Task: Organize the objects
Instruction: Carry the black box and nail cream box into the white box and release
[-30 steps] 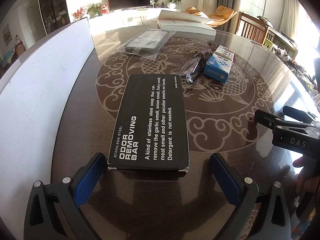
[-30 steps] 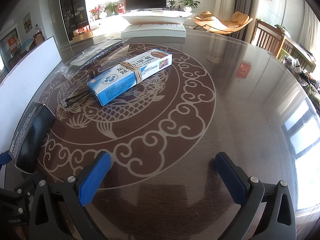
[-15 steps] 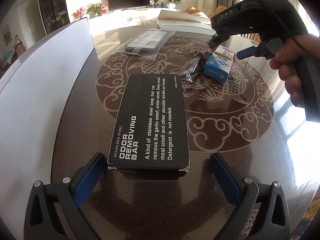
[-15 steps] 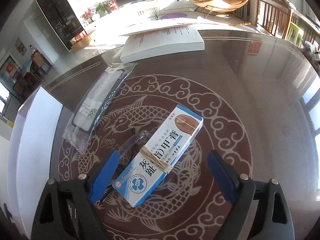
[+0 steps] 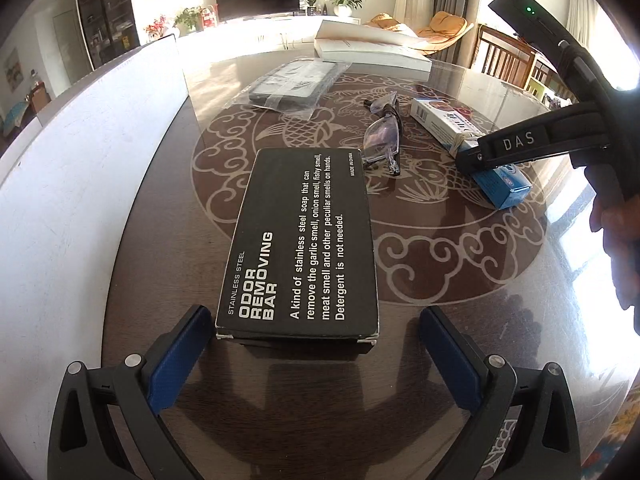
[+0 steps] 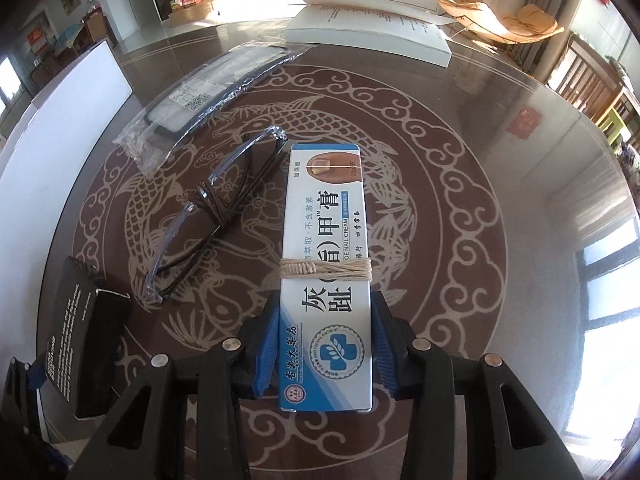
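Right tool (image 6: 326,346) clamps the cream box (image 6: 327,264), angled down over table (image 6: 460,240).

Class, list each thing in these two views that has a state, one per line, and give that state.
Left hand-held gripper: open, at the black box's near end.
Right hand-held gripper: shut on the nail cream box.
Nail cream box: closed, tied with string.
Black box: closed, lying flat.
Glasses: folded, bound with cord.
Book: lying open.
Plastic bag: flat, dark item inside.
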The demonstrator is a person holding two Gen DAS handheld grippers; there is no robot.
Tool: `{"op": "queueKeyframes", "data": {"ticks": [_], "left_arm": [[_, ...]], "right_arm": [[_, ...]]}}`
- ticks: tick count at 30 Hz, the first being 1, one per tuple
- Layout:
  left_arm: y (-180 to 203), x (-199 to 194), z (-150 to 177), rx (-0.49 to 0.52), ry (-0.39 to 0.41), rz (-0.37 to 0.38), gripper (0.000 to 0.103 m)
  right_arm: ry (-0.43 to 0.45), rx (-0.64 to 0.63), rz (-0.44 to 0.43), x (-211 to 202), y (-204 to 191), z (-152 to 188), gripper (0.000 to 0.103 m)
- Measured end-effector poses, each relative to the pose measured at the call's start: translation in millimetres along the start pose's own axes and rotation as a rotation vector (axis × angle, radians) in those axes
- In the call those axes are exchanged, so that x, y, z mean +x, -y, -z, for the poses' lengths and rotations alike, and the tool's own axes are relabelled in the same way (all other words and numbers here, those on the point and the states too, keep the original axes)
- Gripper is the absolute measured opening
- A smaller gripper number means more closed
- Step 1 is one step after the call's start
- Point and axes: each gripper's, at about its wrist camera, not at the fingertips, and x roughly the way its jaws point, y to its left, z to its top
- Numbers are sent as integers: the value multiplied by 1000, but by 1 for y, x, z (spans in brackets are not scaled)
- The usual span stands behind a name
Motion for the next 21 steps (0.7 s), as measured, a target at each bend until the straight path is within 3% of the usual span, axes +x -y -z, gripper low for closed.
{"op": "queueKeyframes", "data": {"ticks": [1, 3, 4, 5, 6, 7, 9, 15, 21], "left_arm": [[0, 0, 0, -1, -2, 0, 103], [0, 1, -3, 19, -9, 7, 103], [-1, 2, -5, 46, -19, 25, 103], [-3, 5, -9, 70, -41, 44, 103], [-5, 6, -12, 81, -50, 49, 103], [-7, 6, -13, 80, -34, 45, 91], [-11, -1, -14, 73, 31, 54, 58], [-30, -27, 0, -65, 111, 160, 57], [-60, -91, -1, -188, 215, 252, 57]], "right_arm": [[1, -6, 0, 1, -1, -2, 53], [0, 2, -16, 4, -1, -5, 55], [3, 6, -21, 4, 0, -6, 52], [6, 9, -22, 3, 1, -6, 43], [1, 10, -19, 2, 2, -5, 42], [-1, 12, -23, 0, 4, -2, 42], [0, 19, -34, -9, 8, 8, 42], [55, 72, -139, -59, 30, 44, 42], [132, 173, -350, -110, 22, 42, 42]]}}
